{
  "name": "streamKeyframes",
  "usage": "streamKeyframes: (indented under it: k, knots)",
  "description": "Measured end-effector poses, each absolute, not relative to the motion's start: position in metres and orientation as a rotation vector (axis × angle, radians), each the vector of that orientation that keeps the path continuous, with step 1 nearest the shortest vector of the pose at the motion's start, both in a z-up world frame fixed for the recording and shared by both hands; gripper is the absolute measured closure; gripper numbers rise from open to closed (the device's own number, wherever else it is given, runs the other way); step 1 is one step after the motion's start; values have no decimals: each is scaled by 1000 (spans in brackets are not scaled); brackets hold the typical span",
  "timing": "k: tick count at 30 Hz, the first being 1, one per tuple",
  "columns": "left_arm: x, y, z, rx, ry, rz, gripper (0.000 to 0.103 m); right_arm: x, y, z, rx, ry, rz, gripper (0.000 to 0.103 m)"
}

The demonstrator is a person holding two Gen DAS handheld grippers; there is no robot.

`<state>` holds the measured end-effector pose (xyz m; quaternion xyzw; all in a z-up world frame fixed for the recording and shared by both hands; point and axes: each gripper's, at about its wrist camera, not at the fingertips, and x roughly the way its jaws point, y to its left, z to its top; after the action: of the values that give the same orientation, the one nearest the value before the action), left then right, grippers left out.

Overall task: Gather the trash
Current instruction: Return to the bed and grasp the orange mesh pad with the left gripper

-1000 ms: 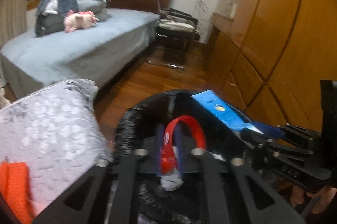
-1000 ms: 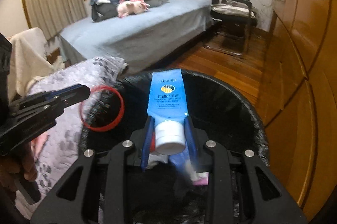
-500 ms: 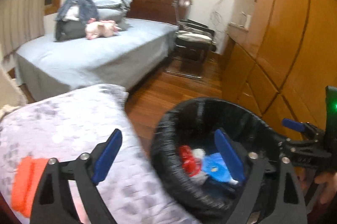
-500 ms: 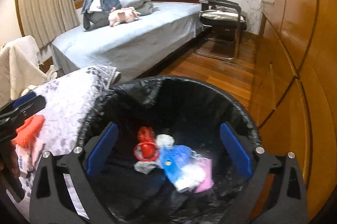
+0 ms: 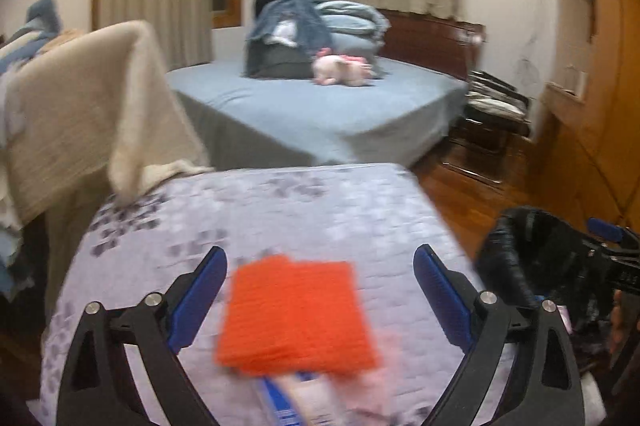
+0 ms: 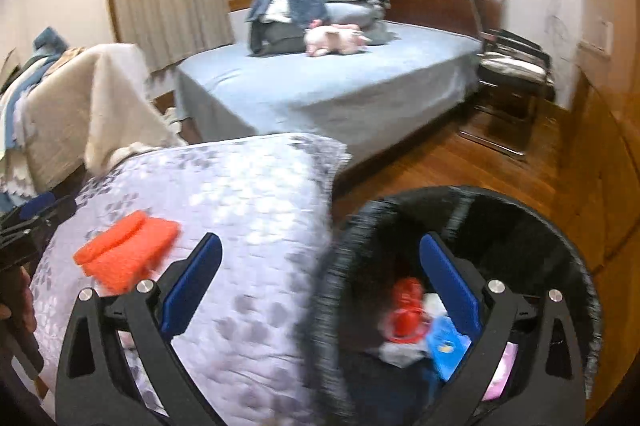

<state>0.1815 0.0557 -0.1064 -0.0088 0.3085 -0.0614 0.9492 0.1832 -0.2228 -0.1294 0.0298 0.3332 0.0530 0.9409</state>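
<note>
Both wrist views, just after a drop into the bin. A second ago each pair of tongs was clamped on a piece of trash above the black-lined trash bin (image 6: 460, 226): the left on a red ring, the right on a blue tube. Now the left tongs (image 5: 320, 300) and the right tongs (image 6: 320, 286) both stand wide apart with nothing between the pads. The red ring (image 6: 406, 300) and the blue tube (image 6: 446, 344) lie at the bottom of the bin among white and pink scraps.

The left view has swung away from the bin, which now sits at its right edge (image 5: 516, 250), and faces the table (image 5: 280, 210) under its grey patterned cover. An orange knitted cloth (image 5: 296, 318) lies on the table between the open left fingers, blurred. Under its near edge something white and blue (image 5: 296, 402) shows, too blurred to identify. The right tongs have also drifted leftward: their left finger (image 6: 192, 282) is over the table edge and their right finger (image 6: 448, 282) is over the bin.

Judgement: two items are delivered, and the step in hand is the return to the table for the next pick. Whether the orange cloth counts as trash cannot be told.
</note>
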Motion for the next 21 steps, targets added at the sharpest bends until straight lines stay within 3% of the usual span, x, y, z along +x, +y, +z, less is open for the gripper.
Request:
streamKeyframes:
  k: [10, 15, 21]
  knots:
    - [188, 86, -146, -45, 700, -72, 12, 202, -167, -145, -19, 696, 175, 7]
    - [202, 84, -169, -47, 749, -84, 19, 209, -158, -152, -23, 710, 186, 7]
    - [211, 92, -188, -94, 811, -111, 44, 212, -150, -158, -36, 728, 196, 7]
